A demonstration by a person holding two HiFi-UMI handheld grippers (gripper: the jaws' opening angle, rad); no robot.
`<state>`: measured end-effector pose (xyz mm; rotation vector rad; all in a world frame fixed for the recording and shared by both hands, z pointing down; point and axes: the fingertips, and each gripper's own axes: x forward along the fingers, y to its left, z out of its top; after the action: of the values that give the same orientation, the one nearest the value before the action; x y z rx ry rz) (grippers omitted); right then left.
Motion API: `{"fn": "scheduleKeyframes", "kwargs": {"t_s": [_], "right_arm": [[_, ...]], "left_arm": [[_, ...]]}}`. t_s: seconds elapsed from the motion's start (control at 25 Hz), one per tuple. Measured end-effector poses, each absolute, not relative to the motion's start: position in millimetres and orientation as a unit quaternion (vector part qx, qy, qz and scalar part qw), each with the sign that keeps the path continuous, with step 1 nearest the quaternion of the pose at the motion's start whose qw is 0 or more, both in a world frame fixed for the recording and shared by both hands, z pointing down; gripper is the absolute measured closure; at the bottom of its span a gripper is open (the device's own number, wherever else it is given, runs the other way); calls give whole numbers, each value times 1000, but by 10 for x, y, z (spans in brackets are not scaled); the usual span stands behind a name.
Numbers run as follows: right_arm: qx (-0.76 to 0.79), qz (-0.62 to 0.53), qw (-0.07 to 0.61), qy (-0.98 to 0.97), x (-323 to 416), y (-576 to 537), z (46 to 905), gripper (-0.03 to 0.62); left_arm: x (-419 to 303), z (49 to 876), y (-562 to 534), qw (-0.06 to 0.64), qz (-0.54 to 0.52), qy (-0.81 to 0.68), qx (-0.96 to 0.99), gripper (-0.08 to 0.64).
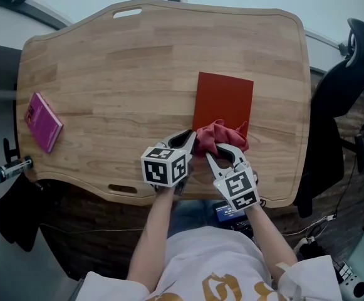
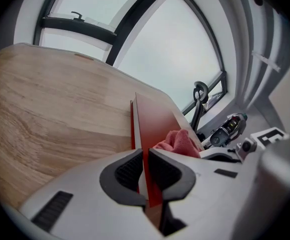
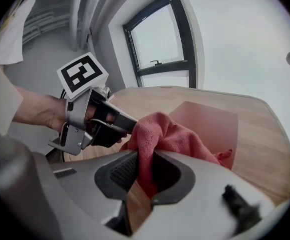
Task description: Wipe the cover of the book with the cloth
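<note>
A red-covered book (image 1: 224,100) lies flat on the wooden table (image 1: 125,74), right of centre. My left gripper (image 1: 190,137) is shut on the book's near left corner; in the left gripper view the red cover (image 2: 152,121) runs between the closed jaws. A bunched red cloth (image 1: 218,137) rests on the book's near edge. My right gripper (image 1: 222,150) is shut on that cloth, whose folds (image 3: 159,136) fill the gap between its jaws. The book (image 3: 209,121) shows beyond the cloth in the right gripper view, and the left gripper (image 3: 127,127) touches the cloth's left side.
A small magenta book (image 1: 42,121) lies near the table's left edge. A dark office chair (image 1: 341,99) stands off the table's right side. Windows show beyond the table's far edge in both gripper views.
</note>
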<state>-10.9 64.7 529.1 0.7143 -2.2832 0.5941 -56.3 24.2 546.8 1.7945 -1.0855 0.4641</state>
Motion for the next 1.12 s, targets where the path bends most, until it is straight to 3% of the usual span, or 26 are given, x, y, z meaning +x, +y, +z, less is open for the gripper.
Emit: {"fn": "scheduleKeyframes", "kwargs": {"t_s": [1.12], "right_arm": [[293, 237, 322, -868, -124, 56, 5314, 517]], "left_arm": [[-560, 5466, 245, 483, 193, -435, 735, 518]]}}
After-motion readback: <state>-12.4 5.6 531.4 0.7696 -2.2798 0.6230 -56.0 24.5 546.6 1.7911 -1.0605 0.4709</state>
